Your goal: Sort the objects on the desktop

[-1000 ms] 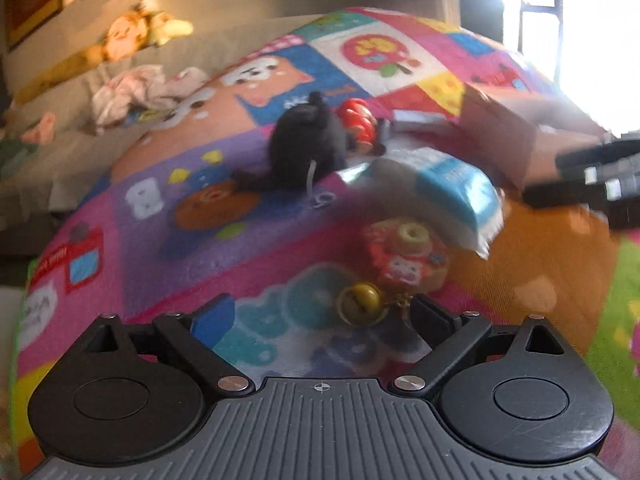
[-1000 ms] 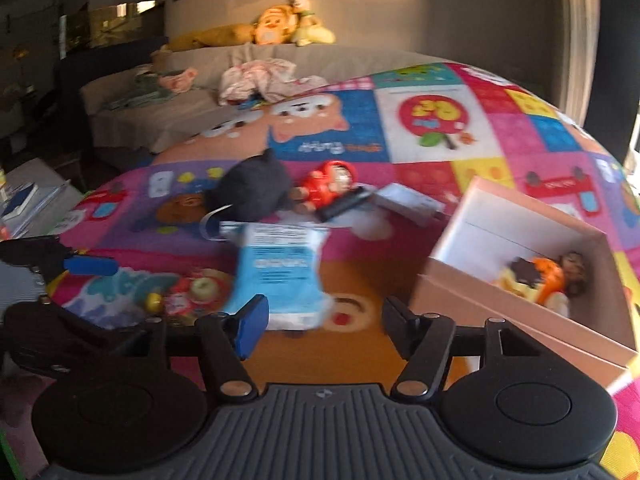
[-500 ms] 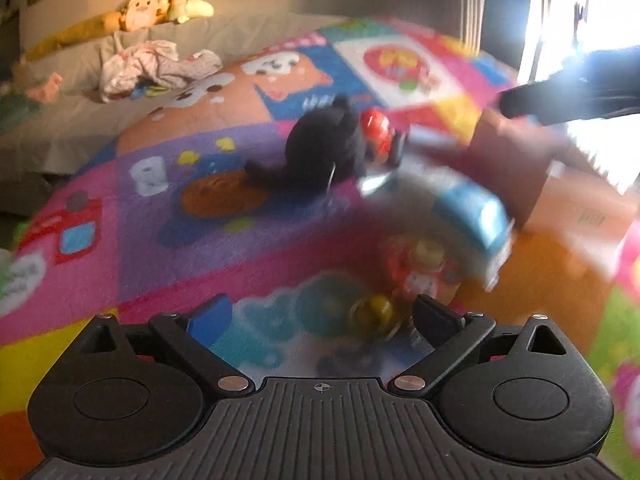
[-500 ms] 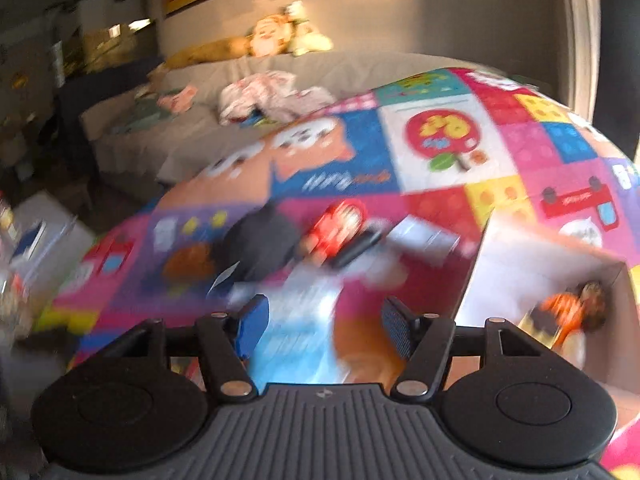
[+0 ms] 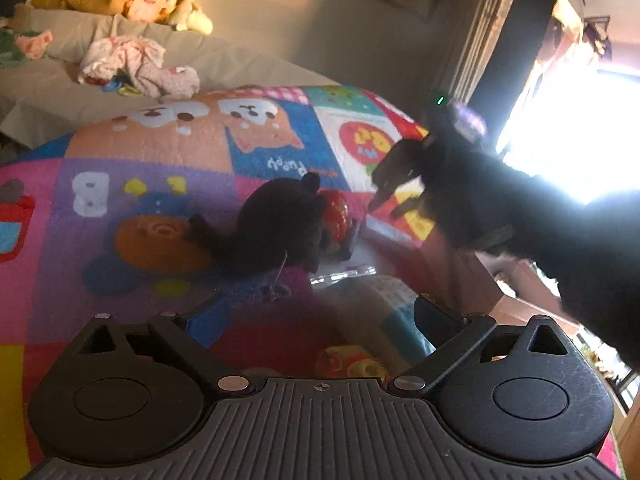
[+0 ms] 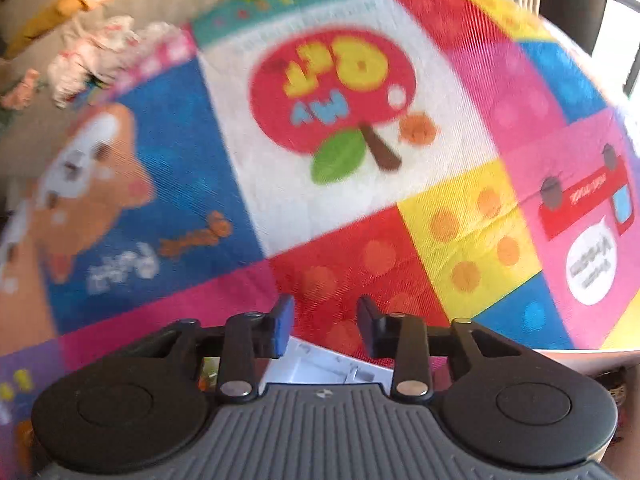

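Note:
In the left wrist view a black plush toy (image 5: 276, 228) lies on the colourful play mat (image 5: 160, 208), with a red figure toy (image 5: 338, 216) just right of it. A blue and white packet (image 5: 384, 300) and a red and yellow keychain toy (image 5: 352, 362) lie between my left gripper's (image 5: 316, 320) open jaws. The right gripper (image 5: 384, 192) shows there as a dark shape reaching over the far toys. In the right wrist view my right gripper (image 6: 324, 326) is open and empty above a white flat item (image 6: 320, 364).
A pink cardboard box (image 5: 516, 288) stands at the right, partly hidden by the right hand tool. A grey sofa (image 5: 224, 56) with plush dolls (image 5: 156, 0) and crumpled clothes (image 5: 136, 64) lies behind the mat. Bright window light (image 5: 568, 136) glares at the right.
The right gripper has swung forward and down over the far toys, its jaws narrowed. The left gripper has moved forward, so the packet and keychain toy now lie between its fingers.

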